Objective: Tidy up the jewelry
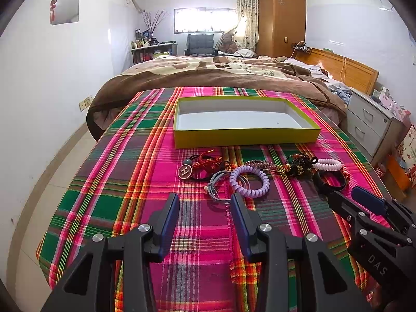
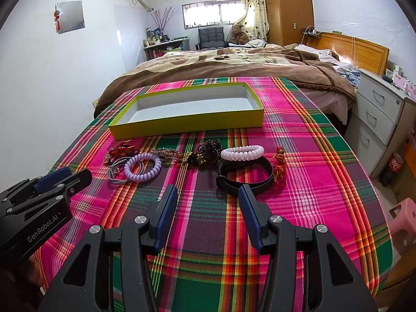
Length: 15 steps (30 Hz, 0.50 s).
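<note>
A shallow yellow box [image 1: 247, 135] [image 2: 187, 126] with a white inside stands empty on the plaid cloth. In front of it lies a row of jewelry: a round "H" charm [image 1: 184, 171], a red knotted cord [image 1: 208, 161], grey hair ties [image 1: 217, 186], a purple coil band [image 1: 249, 181] [image 2: 143, 167], a dark bead cluster [image 1: 299, 166] [image 2: 208, 149], a pale pink coil band [image 1: 327, 164] [image 2: 242, 152], a black wristband [image 1: 329, 181] [image 2: 245, 174] and a red-gold cord [image 2: 279, 166]. My left gripper [image 1: 205, 200] is open, just short of the grey ties. My right gripper [image 2: 208, 192] is open, beside the black wristband.
The plaid cloth [image 1: 130, 182] covers a table whose edges drop off left and right. A bed with a brown blanket [image 1: 208, 75] lies behind it. A grey drawer unit [image 2: 377, 119] and a pink stool [image 2: 404, 221] stand at the right.
</note>
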Available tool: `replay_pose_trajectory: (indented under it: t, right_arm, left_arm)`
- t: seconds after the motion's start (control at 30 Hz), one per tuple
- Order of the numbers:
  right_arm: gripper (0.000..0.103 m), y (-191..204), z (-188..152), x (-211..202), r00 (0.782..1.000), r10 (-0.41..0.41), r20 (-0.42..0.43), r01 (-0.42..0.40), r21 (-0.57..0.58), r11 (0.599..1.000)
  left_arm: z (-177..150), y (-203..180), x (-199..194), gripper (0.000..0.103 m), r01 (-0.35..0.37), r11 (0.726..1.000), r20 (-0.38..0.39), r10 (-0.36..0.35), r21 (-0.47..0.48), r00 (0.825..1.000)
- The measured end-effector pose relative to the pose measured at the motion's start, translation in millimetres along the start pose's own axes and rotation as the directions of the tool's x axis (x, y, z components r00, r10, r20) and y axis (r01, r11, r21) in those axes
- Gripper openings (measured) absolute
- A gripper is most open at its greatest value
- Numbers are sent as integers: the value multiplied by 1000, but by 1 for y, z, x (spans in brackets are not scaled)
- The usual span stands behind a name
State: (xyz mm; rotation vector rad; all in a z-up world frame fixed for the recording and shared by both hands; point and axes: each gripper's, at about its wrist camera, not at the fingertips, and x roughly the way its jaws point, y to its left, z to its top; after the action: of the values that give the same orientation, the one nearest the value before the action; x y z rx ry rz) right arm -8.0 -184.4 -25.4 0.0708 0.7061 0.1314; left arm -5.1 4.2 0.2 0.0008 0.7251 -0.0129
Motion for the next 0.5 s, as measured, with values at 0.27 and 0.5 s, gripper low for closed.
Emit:
replay_pose_trajectory:
  t: [0.27, 0.5]
  right_arm:
    - [50, 2, 1, 3, 1000, -1, 0, 1, 0, 1000]
    - [50, 0, 1, 3, 1000, -2, -1, 2, 1, 1000]
  left_arm:
    - [0, -2, 0, 41, -2, 1000, 2, 2, 0, 1000]
    - [1, -4, 1, 41, -4, 1000, -1, 4, 1, 1000]
